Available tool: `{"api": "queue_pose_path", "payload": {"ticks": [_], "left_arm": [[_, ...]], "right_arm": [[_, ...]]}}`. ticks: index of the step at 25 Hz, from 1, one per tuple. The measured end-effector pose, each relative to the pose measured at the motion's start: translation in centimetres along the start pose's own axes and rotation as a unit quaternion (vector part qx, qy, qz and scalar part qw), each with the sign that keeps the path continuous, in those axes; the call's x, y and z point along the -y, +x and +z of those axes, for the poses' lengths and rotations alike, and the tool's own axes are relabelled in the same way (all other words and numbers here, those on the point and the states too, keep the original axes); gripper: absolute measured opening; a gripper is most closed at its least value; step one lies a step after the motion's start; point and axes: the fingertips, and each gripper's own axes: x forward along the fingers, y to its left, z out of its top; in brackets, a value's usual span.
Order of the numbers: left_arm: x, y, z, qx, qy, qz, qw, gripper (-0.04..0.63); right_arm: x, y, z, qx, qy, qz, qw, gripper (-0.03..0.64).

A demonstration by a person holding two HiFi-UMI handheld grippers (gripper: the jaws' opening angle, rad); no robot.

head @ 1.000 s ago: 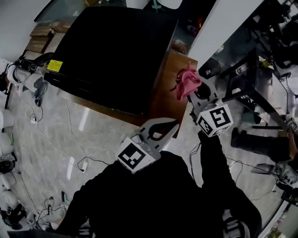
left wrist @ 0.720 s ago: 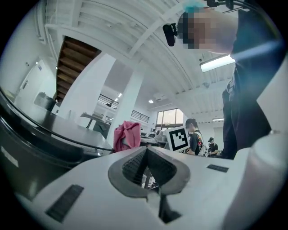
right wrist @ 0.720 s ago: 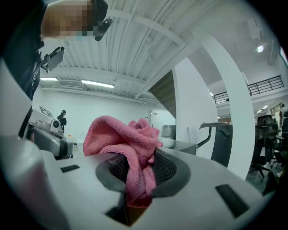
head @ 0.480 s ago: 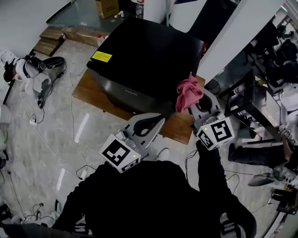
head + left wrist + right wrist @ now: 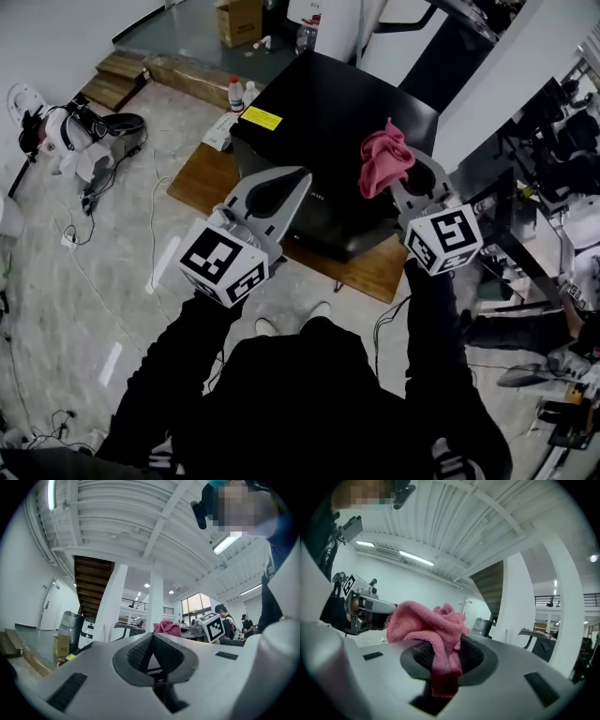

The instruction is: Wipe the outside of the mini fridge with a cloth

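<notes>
Against half a second ago, the mini fridge [image 5: 347, 112] sits higher and smaller in the head view. A cardboard box [image 5: 239, 19] and two bottles [image 5: 239, 94] beyond its left corner have come into sight. The left gripper [image 5: 298, 176] has risen until it overlaps the fridge's front left edge. Its jaws are pressed together with nothing between them. The yellow label [image 5: 261, 118] on the fridge top carries print too small to read. Both black-sleeved arms reach forward, marker cubes toward the person. At the fridge's front right, the right gripper [image 5: 398, 180] is clamped on the pink cloth [image 5: 384, 157], which is bunched above its tips. Whether the cloth touches the fridge cannot be told.
</notes>
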Motion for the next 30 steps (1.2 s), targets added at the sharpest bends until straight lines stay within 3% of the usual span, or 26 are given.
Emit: {"api": "queue_pose_path", "payload": {"ticks": [10,15,19,26,30], "left_arm": [[-9.2,6.7,4.8,0.019,0.06,0.054,0.9966,0.005],[-13.5,11.3,4.7,-0.004,0.094,0.076,0.9927,0.005],[-17.6,15.3,2.7,-0.027,0.074,0.1,0.9919,0.005],[-21.4,18.4,-0.3,-0.062,0.069,0.141,0.9856,0.005],[-22.3,19.2,-1.4,-0.077,0.065,0.153,0.9831,0.005]], "right_arm": [[7.3,11.8,1.7,-0.093,-0.113,0.04,0.988,0.095],[11.4,18.2,0.5,-0.13,-0.145,0.057,0.979,0.095],[14.3,23.6,-1.5,-0.161,-0.142,0.092,0.972,0.095],[15.5,31.7,-8.3,-0.237,-0.198,0.14,0.941,0.095],[15.0,34.7,-11.6,-0.264,-0.242,0.141,0.923,0.095]]}}
